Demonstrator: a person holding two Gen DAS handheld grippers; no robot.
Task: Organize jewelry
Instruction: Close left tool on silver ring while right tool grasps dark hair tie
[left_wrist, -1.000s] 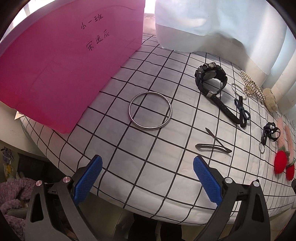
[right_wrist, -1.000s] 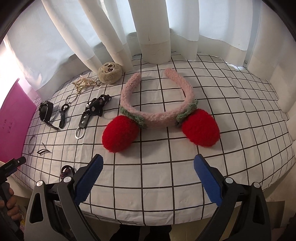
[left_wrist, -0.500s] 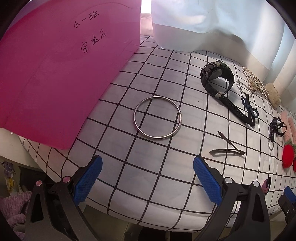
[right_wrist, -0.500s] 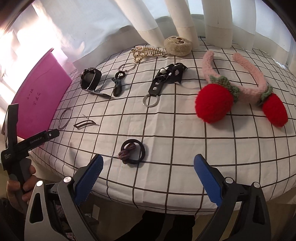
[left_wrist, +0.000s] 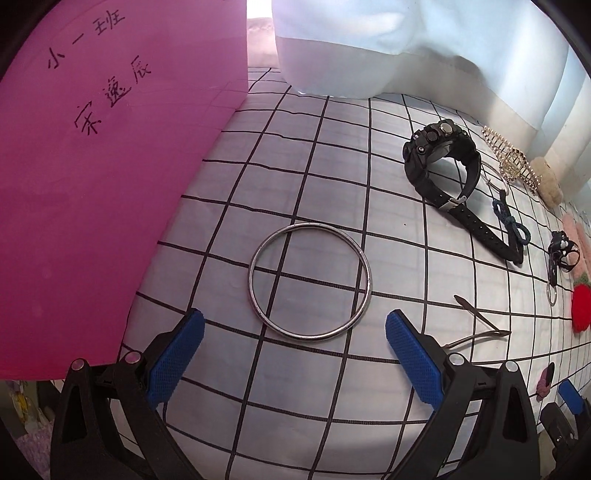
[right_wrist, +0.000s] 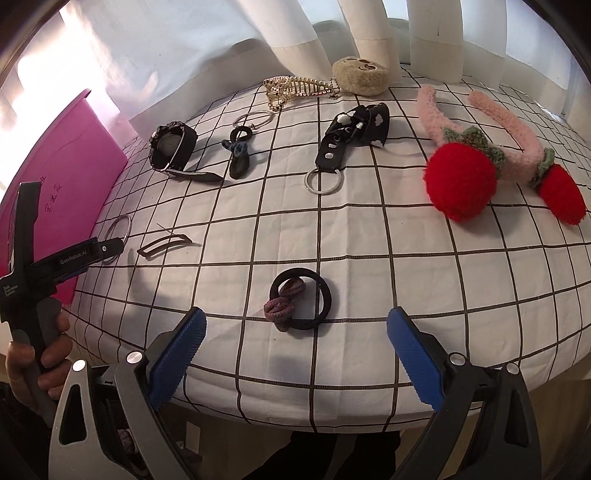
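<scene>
Fingers (left_wrist: 177, 354) of left gripper (left_wrist: 293, 345) spread wide, empty, silver bangle (left_wrist: 309, 281) flat on gridded counter (left_wrist: 332, 166) just ahead. Right gripper (right_wrist: 295, 343) likewise agape before black hair tie (right_wrist: 300, 298).

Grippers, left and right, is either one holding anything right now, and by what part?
Nothing is held. The left gripper is open before the silver bangle; the right gripper is open before the hair ties.
</scene>
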